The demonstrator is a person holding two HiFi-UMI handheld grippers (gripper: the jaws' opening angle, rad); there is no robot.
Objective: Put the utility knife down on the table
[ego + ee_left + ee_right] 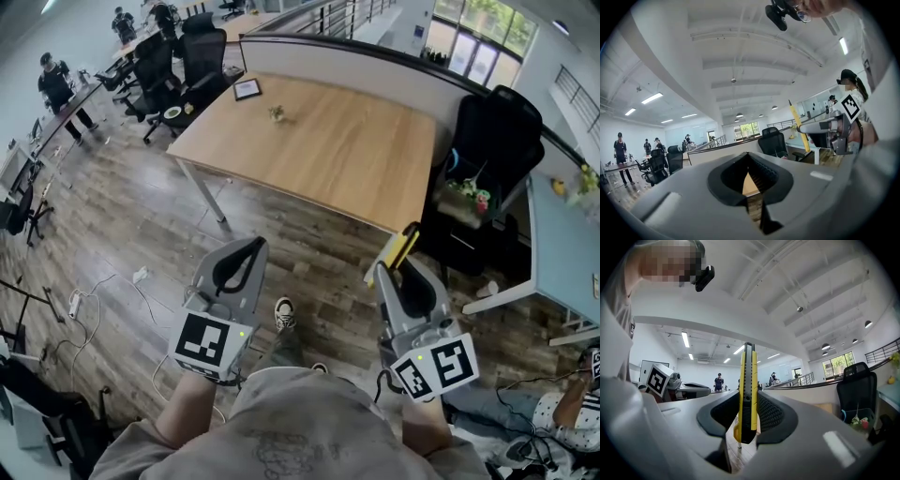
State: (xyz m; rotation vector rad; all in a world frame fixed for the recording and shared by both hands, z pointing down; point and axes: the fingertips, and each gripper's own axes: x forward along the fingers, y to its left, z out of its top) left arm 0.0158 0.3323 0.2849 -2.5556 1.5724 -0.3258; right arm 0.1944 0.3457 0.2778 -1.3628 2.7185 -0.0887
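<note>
Right gripper (749,405) clenched on yellow utility knife (746,376), left gripper (749,158) closed, empty, wooden table (328,150) ahead

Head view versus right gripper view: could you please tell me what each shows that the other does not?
Only the head view shows the frame on the table, the floor cables and a shoe. Only the right gripper view shows the ceiling lights and the head camera. Both show the knife clamped in the right gripper, the left gripper and a black chair.
</note>
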